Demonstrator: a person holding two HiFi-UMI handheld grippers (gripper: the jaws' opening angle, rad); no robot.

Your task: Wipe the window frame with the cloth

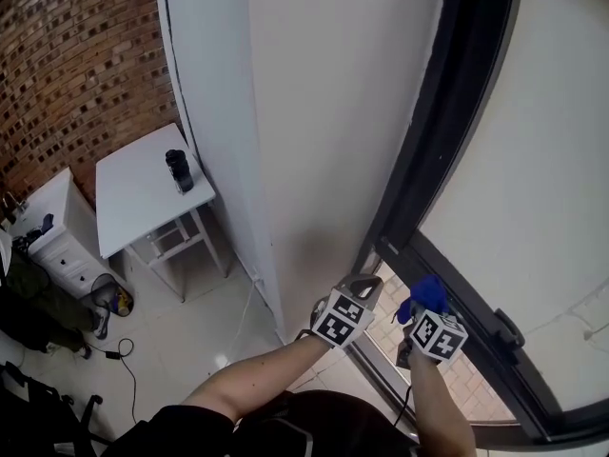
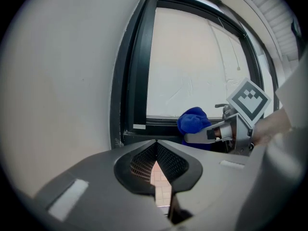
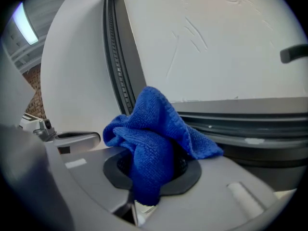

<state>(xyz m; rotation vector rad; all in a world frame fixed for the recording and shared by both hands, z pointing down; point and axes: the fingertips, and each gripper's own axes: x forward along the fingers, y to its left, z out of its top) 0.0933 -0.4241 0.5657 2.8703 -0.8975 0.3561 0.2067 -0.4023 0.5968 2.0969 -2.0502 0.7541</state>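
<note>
A bunched blue cloth (image 3: pixel 151 143) is clamped in my right gripper (image 3: pixel 149 165), which is shut on it. In the head view the blue cloth (image 1: pixel 426 293) sits just in front of the lower bar of the black window frame (image 1: pixel 447 141), near its bottom left corner. From the left gripper view the cloth (image 2: pixel 193 121) hangs close to the frame's bottom rail (image 2: pixel 159 125). My left gripper (image 2: pixel 156 150) is shut with nothing in it, and it sits beside the right gripper (image 1: pixel 419 327), below the corner. The left gripper (image 1: pixel 357 291) is near the white wall.
A white wall column (image 1: pixel 314 112) stands left of the window. A black handle (image 1: pixel 506 329) sticks out of the lower frame bar at the right. Down at the left is a white table (image 1: pixel 143 193) with a dark cup (image 1: pixel 179 170), a brick wall (image 1: pixel 76 55) behind it.
</note>
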